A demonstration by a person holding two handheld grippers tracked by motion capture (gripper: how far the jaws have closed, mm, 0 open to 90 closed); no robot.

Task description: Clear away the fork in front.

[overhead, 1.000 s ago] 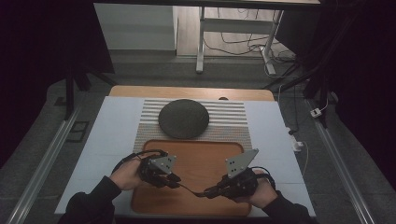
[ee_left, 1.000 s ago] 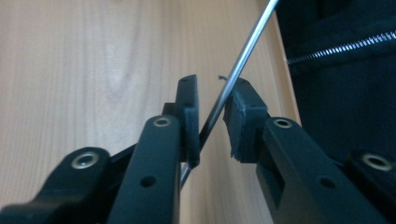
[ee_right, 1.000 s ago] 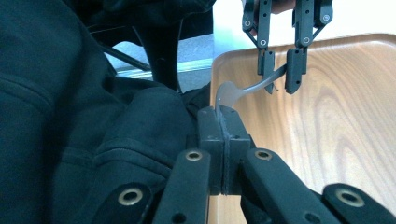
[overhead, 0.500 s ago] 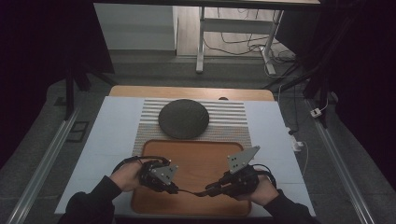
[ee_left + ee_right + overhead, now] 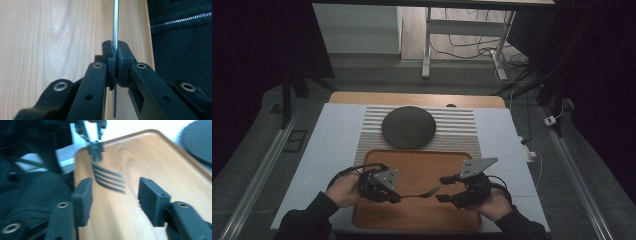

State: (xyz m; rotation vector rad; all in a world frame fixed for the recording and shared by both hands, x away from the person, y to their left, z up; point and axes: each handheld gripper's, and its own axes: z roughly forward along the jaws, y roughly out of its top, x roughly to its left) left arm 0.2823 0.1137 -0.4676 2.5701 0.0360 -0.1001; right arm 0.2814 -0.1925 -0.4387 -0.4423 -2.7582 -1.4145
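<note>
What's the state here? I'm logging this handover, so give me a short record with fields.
held item: fork, above the wooden tray
left gripper: shut on the fork's handle
right gripper: jaws have just been opening, standing apart either side of the tines, not touching
behind tray: dark round plate on striped mat

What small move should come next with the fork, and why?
Probably draw the right gripper back from the fork: its jaws have just been opening and stand clear of the tines, while the left gripper clamps the handle above the wooden tray.
</note>
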